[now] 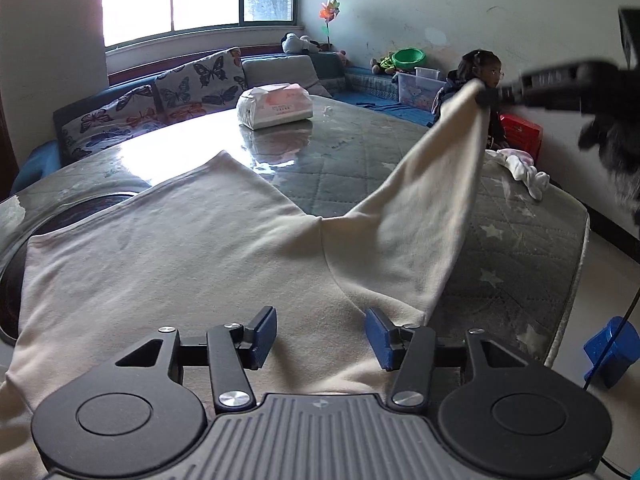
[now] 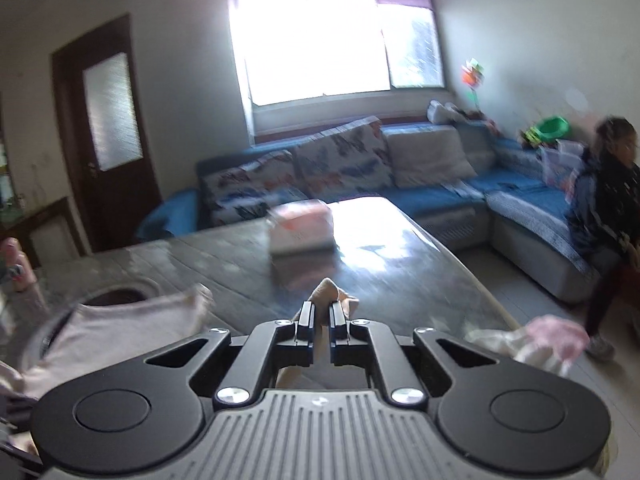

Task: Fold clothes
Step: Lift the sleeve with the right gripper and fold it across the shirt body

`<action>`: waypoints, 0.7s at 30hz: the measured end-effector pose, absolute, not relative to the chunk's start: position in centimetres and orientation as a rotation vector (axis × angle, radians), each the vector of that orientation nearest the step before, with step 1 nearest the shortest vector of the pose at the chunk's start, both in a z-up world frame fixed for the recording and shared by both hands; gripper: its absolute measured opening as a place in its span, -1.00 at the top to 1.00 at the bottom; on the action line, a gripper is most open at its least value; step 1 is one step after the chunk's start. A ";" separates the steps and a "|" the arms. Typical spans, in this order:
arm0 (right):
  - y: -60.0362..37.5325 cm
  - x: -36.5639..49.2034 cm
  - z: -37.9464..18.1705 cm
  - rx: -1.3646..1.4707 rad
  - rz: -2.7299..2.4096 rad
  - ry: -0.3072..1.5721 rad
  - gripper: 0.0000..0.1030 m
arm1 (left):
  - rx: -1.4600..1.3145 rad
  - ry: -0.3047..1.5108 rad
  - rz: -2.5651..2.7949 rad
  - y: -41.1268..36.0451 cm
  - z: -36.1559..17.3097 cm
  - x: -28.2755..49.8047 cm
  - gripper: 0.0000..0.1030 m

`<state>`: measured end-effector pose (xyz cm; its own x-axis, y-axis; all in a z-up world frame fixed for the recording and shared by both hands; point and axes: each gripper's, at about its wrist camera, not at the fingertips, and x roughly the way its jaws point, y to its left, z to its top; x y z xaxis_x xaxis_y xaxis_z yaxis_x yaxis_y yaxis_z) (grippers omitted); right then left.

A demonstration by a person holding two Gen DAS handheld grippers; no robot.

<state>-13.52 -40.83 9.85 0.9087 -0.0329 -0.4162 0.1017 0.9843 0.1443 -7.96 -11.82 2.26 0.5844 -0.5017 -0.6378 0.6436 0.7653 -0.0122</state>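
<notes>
Quilted grey-green cloth under a glossy clear cover tops the low table [image 1: 360,148], where a cream cotton top [image 1: 168,264] lies spread flat over the near end, its body smooth and no fold laid across it. The right gripper [image 1: 486,96] is clamped on the end of one cream sleeve [image 1: 420,184] and holds it lifted out to the side above the table, while the left gripper [image 1: 320,336] hovers with its blue pads wide apart, holding nothing, over the hem. By my judgement the sleeve is mid-fold, with the other sleeve, the body folds and the small crumpled white-and-pink garment [image 1: 520,170] at the far table edge left to do.
</notes>
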 end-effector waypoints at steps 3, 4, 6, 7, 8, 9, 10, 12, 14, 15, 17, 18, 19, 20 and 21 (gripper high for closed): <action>-39.1 -13.5 11.8 0.140 -0.011 0.394 0.89 | 0.225 0.662 -0.678 -11.8 2.2 -7.9 -0.08; -38.4 -13.4 12.3 0.131 0.010 0.385 0.89 | 0.218 0.660 -0.678 -11.6 2.3 -7.9 -0.09; -37.1 -13.3 13.4 0.115 0.050 0.367 0.89 | 0.196 0.652 -0.670 -10.8 2.7 -7.9 -0.11; -36.1 -13.2 14.0 0.100 0.080 0.360 0.89 | 0.181 0.646 -0.658 -10.0 2.9 -7.9 -0.13; -35.0 -13.0 14.6 0.085 0.110 0.353 0.89 | 0.165 0.641 -0.647 -9.3 3.1 -7.9 -0.15; -34.1 -12.9 15.0 0.075 0.138 0.352 0.89 | 0.149 0.635 -0.635 -8.5 3.3 -7.9 -0.16; -33.2 -12.7 15.4 0.065 0.166 0.351 0.89 | 0.134 0.629 -0.623 -7.8 3.6 -7.9 -0.17; -31.1 -12.2 15.7 0.043 0.222 0.358 0.89 | 0.102 0.618 -0.599 -6.3 4.0 -7.9 -0.18; -29.2 -11.8 15.7 0.025 0.272 0.368 0.89 | 0.071 0.606 -0.574 -4.8 4.4 -7.9 -0.21; -27.7 -11.4 15.6 0.012 0.312 0.382 0.89 | 0.058 0.602 -0.556 -3.9 4.6 -7.9 -0.22; -24.9 -10.8 15.1 -0.015 0.381 0.408 0.89 | 0.037 0.593 -0.515 -2.0 4.7 -8.0 -0.26; -23.8 -10.6 14.6 -0.023 0.407 0.423 0.89 | 0.029 0.592 -0.495 -1.1 4.7 -8.0 -0.26; -22.6 -10.4 14.1 -0.031 0.433 0.438 0.89 | 0.021 0.591 -0.475 -0.2 4.7 -8.1 -0.27; -21.5 -10.1 13.4 -0.036 0.464 0.461 0.89 | 0.013 0.593 -0.456 0.6 4.6 -8.1 -0.27; -20.8 -10.0 13.1 -0.038 0.481 0.474 0.89 | 0.004 0.595 -0.437 1.4 4.5 -8.2 -0.27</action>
